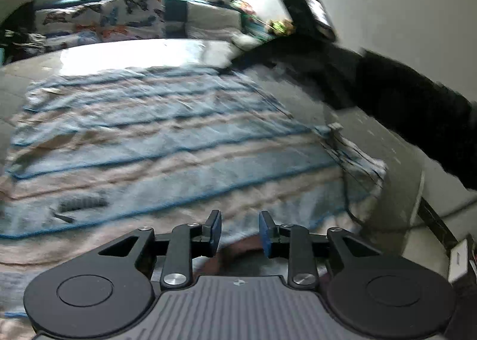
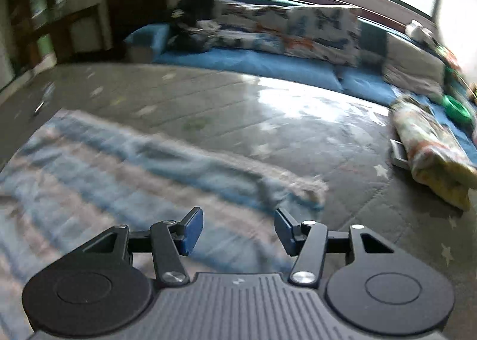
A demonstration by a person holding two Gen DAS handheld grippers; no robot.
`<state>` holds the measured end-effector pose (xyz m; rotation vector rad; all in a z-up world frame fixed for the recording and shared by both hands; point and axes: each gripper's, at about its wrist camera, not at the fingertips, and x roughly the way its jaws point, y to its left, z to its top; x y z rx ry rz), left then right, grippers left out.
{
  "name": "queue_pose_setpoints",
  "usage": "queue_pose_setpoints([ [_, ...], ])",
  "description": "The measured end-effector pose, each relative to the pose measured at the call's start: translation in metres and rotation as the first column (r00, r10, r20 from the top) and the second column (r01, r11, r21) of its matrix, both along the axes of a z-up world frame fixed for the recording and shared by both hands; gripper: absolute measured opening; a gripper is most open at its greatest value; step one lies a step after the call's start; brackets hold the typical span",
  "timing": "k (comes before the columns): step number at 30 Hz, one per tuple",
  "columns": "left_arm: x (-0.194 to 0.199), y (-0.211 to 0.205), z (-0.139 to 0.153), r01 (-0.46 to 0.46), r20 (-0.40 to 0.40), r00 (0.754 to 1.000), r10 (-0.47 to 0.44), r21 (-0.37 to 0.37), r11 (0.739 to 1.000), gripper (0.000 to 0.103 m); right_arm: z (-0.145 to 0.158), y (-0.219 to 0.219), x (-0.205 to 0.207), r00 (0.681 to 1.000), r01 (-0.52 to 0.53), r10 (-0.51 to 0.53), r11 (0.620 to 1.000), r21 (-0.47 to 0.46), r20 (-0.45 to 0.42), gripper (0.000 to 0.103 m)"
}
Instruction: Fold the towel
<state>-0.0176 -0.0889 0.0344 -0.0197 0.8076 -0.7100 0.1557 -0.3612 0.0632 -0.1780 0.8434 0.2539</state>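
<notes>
Striped towel spread flat on the floor mat, left tool and right tool both gaping empty above it; a shallow pinch could slip off the cloth, skewing any fold.

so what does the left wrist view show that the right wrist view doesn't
Only the left wrist view shows a dark sleeve reaching in, and the towel spread nearly whole. Only the right wrist view shows a rolled patterned bundle, a doorway, and the towel's far corner. Both show the striped towel on the grey floor mat, printed pillows, a window, and open fingers.
</notes>
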Motion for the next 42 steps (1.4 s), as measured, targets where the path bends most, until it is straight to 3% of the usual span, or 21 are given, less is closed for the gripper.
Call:
queue_pose_setpoints([
  [7, 0.031, 0.045, 0.016, -0.229, 0.061, 0.972, 0.228, 0.000, 0.974, 0.042, 0.000, 0.026, -0.052, 0.994, -0.107, 0.107, 0.994, -0.009, -0.037, 0.055],
  [13, 0.063, 0.085, 0.002, -0.414, 0.037, 0.910, 0.412, 0.060, 0.908, 0.043, 0.001, 0.040, -0.091, 0.984, -0.174, 0.173, 0.984, -0.031, -0.034, 0.056],
  [16, 0.064, 0.101, -0.005, -0.453, 0.015, 0.891, 0.453, 0.060, 0.889, 0.043, 0.005, 0.048, -0.106, 0.975, -0.223, 0.222, 0.972, -0.077, -0.022, 0.056],
  [22, 0.052, 0.107, -0.003, -0.450, 0.024, 0.893, 0.449, 0.067, 0.891, 0.045, 0.029, 0.050, -0.116, 0.973, -0.226, 0.228, 0.971, -0.084, 0.019, 0.057],
  [27, 0.033, 0.098, 0.004, -0.410, 0.039, 0.912, 0.409, 0.059, 0.910, 0.049, 0.039, 0.051, -0.129, 0.973, -0.225, 0.228, 0.971, -0.085, 0.032, 0.057],
  [35, -0.015, 0.061, 0.005, -0.268, 0.097, 0.961, 0.260, 0.084, 0.960, 0.049, 0.016, 0.063, -0.168, 0.961, -0.278, 0.278, 0.959, -0.060, -0.014, 0.057],
  [42, -0.053, 0.035, -0.009, -0.182, 0.161, 0.975, 0.152, 0.191, 0.965, 0.049, 0.000, 0.072, -0.212, 0.938, -0.346, 0.346, 0.933, -0.095, -0.022, 0.057],
])
